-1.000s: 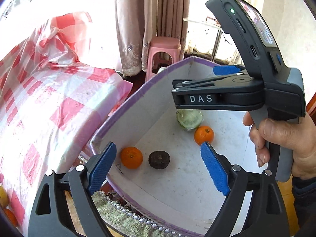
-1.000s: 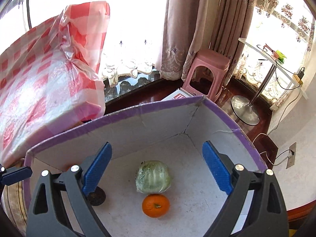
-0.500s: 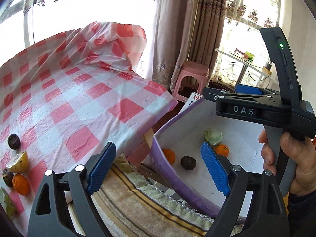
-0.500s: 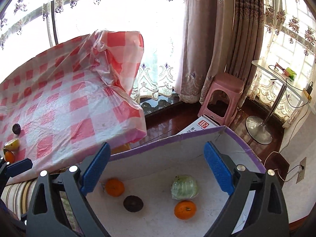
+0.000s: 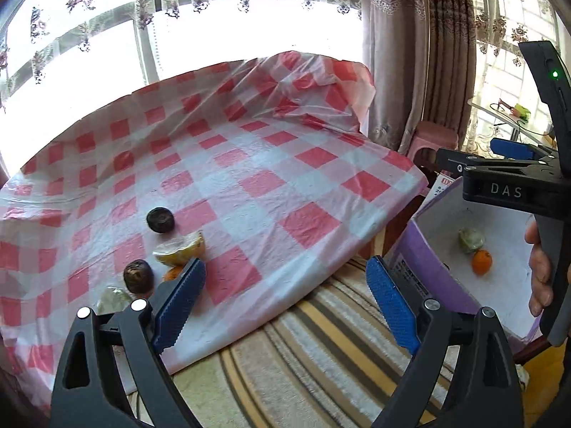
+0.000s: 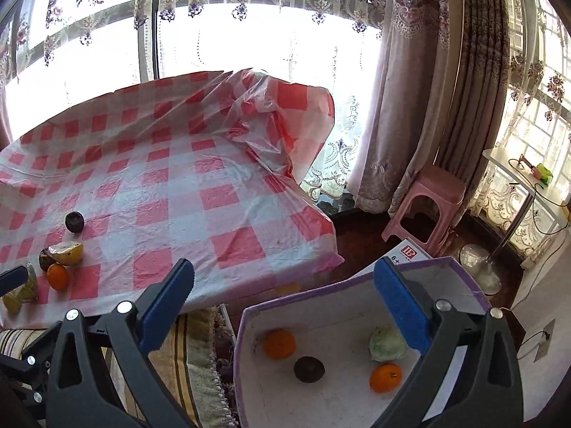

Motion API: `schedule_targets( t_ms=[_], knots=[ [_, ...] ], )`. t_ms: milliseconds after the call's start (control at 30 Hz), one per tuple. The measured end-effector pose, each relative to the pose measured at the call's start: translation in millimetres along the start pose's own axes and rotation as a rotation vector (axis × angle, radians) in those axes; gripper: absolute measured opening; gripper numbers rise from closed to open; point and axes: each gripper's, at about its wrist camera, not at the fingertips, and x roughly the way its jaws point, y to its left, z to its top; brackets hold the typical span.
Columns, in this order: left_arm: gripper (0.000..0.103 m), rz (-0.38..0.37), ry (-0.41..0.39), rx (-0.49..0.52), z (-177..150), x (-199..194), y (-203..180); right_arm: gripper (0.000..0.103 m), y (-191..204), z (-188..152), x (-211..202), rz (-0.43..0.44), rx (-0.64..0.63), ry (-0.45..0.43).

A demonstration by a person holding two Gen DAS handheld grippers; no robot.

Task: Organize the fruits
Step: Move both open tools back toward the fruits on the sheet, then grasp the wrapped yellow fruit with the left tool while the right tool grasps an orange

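On the far left of the table (image 5: 249,178), under its red-checked plastic cloth, the remaining fruits sit bunched near the front edge: a dark round fruit (image 5: 160,219) set a little apart, a yellowish piece (image 5: 180,249), another dark fruit (image 5: 138,276) and an orange (image 6: 57,277) close together. The left gripper (image 5: 285,303) points that way, its fingers spread wide with nothing between them. To the right, the right gripper (image 6: 282,306) hangs over the purple-rimmed box (image 6: 246,321), its fingers opening and likewise empty. Four pieces already lie inside (two oranges, a dark fruit (image 6: 309,369) and a pale green one (image 6: 387,344)). This looks like the return leg between drops; the next move calls for reaching to the cluster and picking one fruit cleanly from its neighbours. The cloth's centre is open room, but the gap between table edge and box wall is narrow.
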Motion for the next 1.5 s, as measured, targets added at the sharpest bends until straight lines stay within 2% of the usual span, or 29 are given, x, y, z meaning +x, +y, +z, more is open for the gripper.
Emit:
schedule_targets(
  t_ms=[167, 267, 367, 433, 500, 567, 633, 733, 933, 1033, 1233, 1300, 1400, 1500],
  knots=[
    [0.088, 0.027, -0.012, -0.047, -13, -15, 33, 0.101, 40, -3, -5, -0.047, -0.093, 0.000],
    [0.088, 0.056, -0.052, -0.068, -22, -27, 50, 0.101, 56, -9, -8, 0.056, -0.092, 0.002],
    [0.088, 0.040, -0.065, -0.106, -33, -37, 72, 0.101, 74, -17, -10, 0.201, -0.053, 0.009],
    [0.088, -0.005, -0.063, -0.170, -43, -44, 91, 0.101, 89, -24, -11, 0.267, -0.048, 0.013],
    [0.088, -0.008, -0.044, -0.238, -56, -47, 111, 0.101, 105, -31, -10, 0.349, -0.048, 0.029],
    [0.088, -0.003, -0.053, -0.281, -68, -52, 127, 0.101, 122, -38, -8, 0.393, -0.066, 0.047],
    [0.088, 0.030, -0.056, -0.300, -78, -59, 140, 0.101, 139, -42, -6, 0.383, -0.106, 0.059],
    [0.088, 0.099, -0.032, -0.317, -87, -62, 159, 0.101, 152, -40, -4, 0.413, -0.121, 0.063],
    [0.088, 0.135, 0.043, -0.434, -107, -51, 204, 0.101, 185, -39, 8, 0.415, -0.208, 0.113],
    [0.088, 0.142, 0.076, -0.461, -111, -43, 215, 0.101, 199, -39, 13, 0.419, -0.241, 0.124],
    [0.085, 0.152, 0.166, -0.407, -108, -18, 216, 0.101, 225, -38, 25, 0.409, -0.303, 0.153],
    [0.084, 0.169, 0.187, -0.382, -106, -10, 214, 0.101, 231, -38, 27, 0.410, -0.319, 0.154],
    [0.077, 0.180, 0.211, -0.371, -105, -1, 216, 0.101, 236, -36, 31, 0.417, -0.323, 0.156],
    [0.076, 0.181, 0.222, -0.364, -104, 4, 217, 0.101, 242, -34, 34, 0.427, -0.330, 0.158]
  ],
)
